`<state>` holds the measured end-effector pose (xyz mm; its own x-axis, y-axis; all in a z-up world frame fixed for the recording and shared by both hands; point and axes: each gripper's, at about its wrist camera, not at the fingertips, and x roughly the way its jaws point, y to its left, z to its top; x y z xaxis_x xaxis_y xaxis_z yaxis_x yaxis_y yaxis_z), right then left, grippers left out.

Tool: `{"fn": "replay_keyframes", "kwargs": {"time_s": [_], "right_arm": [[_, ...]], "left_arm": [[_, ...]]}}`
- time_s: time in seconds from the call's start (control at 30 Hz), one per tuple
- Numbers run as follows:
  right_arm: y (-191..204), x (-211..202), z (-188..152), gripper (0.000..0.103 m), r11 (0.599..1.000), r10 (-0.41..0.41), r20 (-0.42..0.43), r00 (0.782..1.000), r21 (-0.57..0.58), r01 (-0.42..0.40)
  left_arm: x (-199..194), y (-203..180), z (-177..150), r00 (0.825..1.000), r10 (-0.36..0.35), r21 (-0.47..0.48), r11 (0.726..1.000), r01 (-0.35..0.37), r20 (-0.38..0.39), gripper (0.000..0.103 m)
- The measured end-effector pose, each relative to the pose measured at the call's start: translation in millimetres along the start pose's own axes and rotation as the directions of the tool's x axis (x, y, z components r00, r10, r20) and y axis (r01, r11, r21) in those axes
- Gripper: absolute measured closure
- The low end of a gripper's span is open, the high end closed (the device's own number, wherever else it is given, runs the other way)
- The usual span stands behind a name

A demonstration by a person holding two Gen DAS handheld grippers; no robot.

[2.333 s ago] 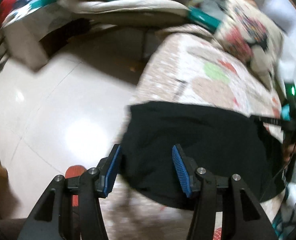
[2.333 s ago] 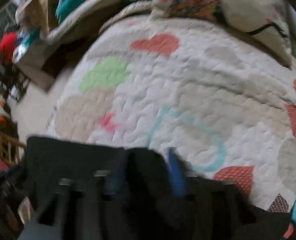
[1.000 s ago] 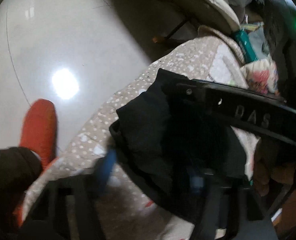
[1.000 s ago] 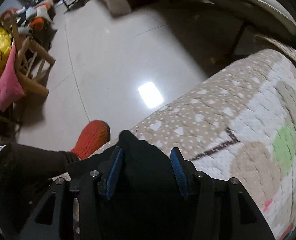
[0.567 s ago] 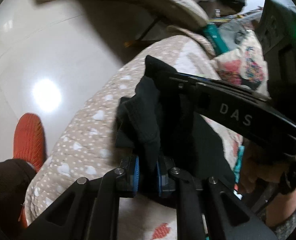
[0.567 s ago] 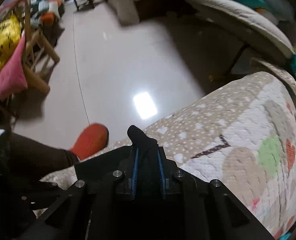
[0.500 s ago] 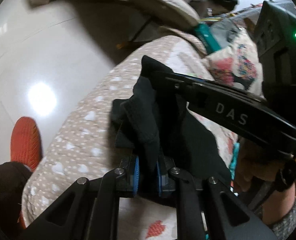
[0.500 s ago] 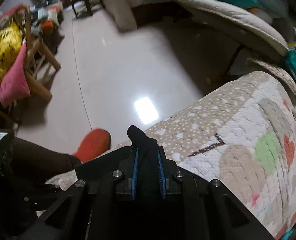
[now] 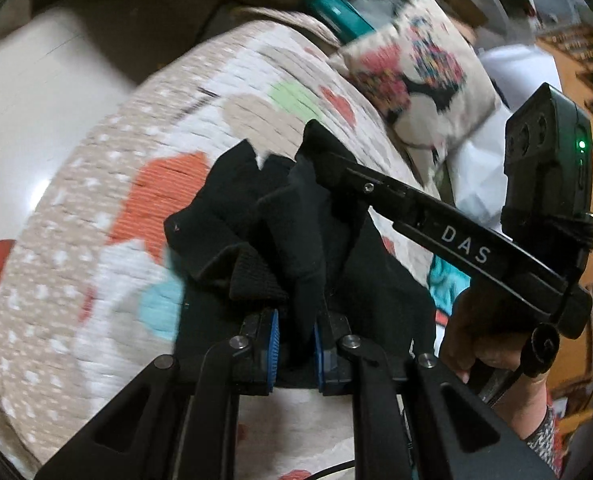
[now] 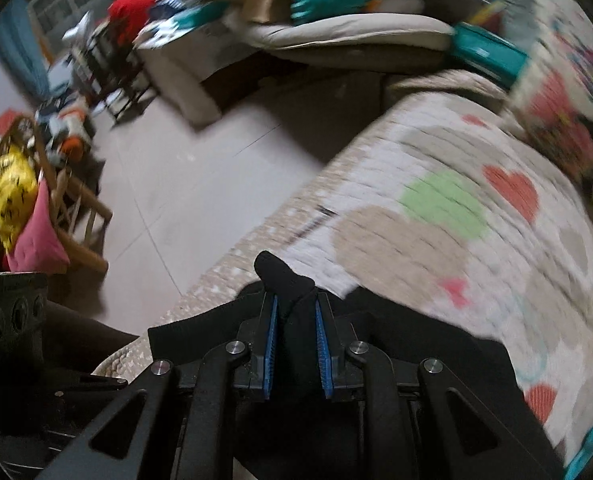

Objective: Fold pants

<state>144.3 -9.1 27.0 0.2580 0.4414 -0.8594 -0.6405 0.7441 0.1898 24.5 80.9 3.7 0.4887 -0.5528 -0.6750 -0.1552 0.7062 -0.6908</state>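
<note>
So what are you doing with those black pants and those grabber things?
A person is folding black pants on a heart-patterned quilt. Each hand holds a gripper, and both are pinched shut on bunches of the fabric: the left gripper and the right gripper. The pants are gathered up in the pinches, not yet laid flat.

Only readable text: "DAS", white capitals printed along the side of the right gripper [image 9: 320, 156]'s black arm, seen in the left wrist view. Right wrist view: nothing legible, clutter in the background is too blurred to read any label.
</note>
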Motion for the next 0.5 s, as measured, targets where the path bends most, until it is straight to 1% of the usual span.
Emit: {"fn": "replay_keyframes", "kwargs": {"time_s": [0.13,0.27,0.4,0.43,0.47,0.5], "right_arm": [[-32.0,-16.4,-25.0,0.084,0.996,-0.004,0.036,0.999,0.093,0.0],[-66.1,-30.6,-53.8,0.084,0.982,-0.013,0.06,0.998,0.188,0.002],[-95.6,-37.3,-84.5,0.084,0.962,-0.033,0.057,0.998,0.273,0.016],[-103.6,-37.6,-93.4,0.083,0.955,-0.038,0.051,0.998,0.295,0.021],[-109.8,-37.3,-99.0,0.08,0.949,-0.043,0.045,0.998,0.314,0.027],[-116.5,-37.9,-104.8,0.079,0.941,-0.059,0.041,0.997,0.336,0.042]], "left_arm": [[24.7,-35.6,-12.3,0.999,0.029,0.09,0.996,-0.026,-0.038,0.09],[50.4,-62.0,-26.1,0.996,0.048,0.154,0.987,-0.036,-0.077,0.09],[75.3,-81.2,-40.9,0.99,0.083,0.231,0.971,-0.056,-0.111,0.09],[81.3,-85.6,-44.8,0.988,0.095,0.256,0.965,-0.062,-0.119,0.09],[86.1,-89.7,-49.8,0.986,0.116,0.287,0.955,-0.077,-0.122,0.087],[87.8,-92.1,-54.7,0.983,0.13,0.315,0.945,-0.085,-0.126,0.086]]}}
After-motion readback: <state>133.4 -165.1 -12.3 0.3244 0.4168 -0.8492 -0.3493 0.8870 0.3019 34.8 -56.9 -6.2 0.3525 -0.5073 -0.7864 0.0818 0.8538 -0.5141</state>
